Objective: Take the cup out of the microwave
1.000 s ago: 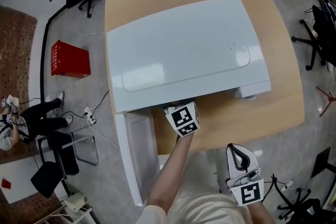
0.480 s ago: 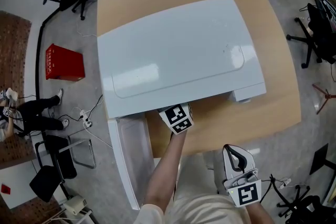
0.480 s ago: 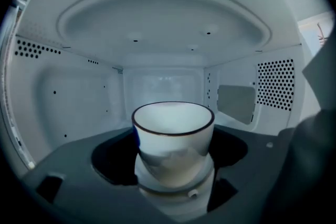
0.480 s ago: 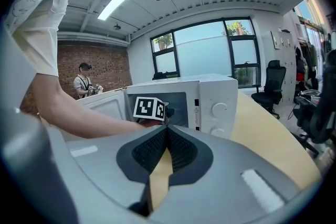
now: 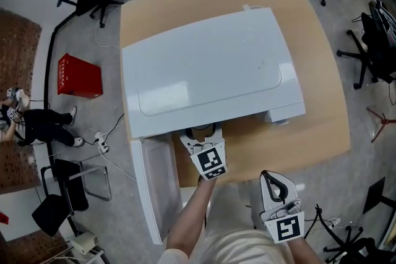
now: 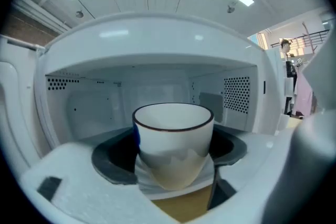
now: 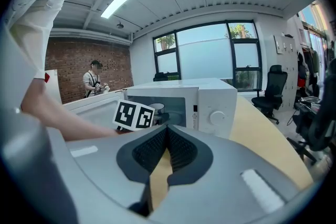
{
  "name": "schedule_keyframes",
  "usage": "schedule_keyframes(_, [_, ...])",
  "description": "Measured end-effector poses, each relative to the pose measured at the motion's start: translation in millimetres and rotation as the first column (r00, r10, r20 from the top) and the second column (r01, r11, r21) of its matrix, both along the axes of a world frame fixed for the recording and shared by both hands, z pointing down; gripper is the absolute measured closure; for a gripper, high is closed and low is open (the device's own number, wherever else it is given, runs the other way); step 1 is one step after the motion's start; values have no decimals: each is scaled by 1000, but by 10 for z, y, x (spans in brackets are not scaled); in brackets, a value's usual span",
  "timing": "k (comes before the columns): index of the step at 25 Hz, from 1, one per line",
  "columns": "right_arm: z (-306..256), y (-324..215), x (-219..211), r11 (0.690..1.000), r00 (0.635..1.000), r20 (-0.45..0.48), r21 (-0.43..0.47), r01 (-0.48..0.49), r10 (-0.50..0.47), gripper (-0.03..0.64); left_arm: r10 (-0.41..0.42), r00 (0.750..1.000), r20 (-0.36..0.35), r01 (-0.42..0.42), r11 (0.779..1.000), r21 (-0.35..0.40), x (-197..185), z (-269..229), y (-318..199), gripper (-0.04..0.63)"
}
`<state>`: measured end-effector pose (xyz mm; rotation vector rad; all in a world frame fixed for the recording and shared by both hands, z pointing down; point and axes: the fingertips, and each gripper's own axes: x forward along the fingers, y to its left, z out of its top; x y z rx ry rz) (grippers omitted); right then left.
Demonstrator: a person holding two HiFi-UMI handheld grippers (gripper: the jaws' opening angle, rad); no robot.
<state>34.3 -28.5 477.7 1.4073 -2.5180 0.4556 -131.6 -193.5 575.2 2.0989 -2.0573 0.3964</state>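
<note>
Drawing back from the open microwave (image 5: pixel 204 71), the left gripper (image 5: pixel 202 138) has the cup (image 6: pixel 173 134) clenched between its jaws, with a pad pressed to either side of the white, dark-rimmed wall. A second ago the gripper reached deeper into the microwave's mouth. Since then its marker cube has come away from the microwave's front edge, toward the person. From above, the cup now shows just in front of that edge. In the left gripper view the cavity lies behind it, and a strip of the wooden surface (image 5: pixel 297 133) shows beneath its base.

The door (image 5: pixel 154 182) hangs open at the microwave's front left corner. The right gripper (image 5: pixel 274 179) waits well in front of the microwave, off the surface's near edge, its jaws pressed together on nothing.

The grasp looks made and the removal well under way. What appears left is to carry the cup fully clear of the microwave and set it on the bare surface in front. Held only by its sides, the cup will likely need to stay level.
</note>
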Motion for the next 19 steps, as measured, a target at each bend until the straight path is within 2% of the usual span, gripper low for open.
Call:
schedule_keyframes(9, [-203,-76,35,998,1000,2,55,30,-30,612,35,999,-11,-35,998,-58,271,-187,604,202])
schedule_keyframes(11, [-228,-104,75,997,1000,5,68,26,-26,612,46,999,-18,-47,998,-47,333,-333,729,202])
schedule_keyframes(14, [-291,-141,147,997,1000,10,83,11,-12,612,55,997,-58,-54,998,15,452,-626,919,202])
schedule_keyframes(19, [-436,-159,202,993,1000,11,121,9,-11,612,65,993,-97,-65,998,1,597,-1059,1321,202])
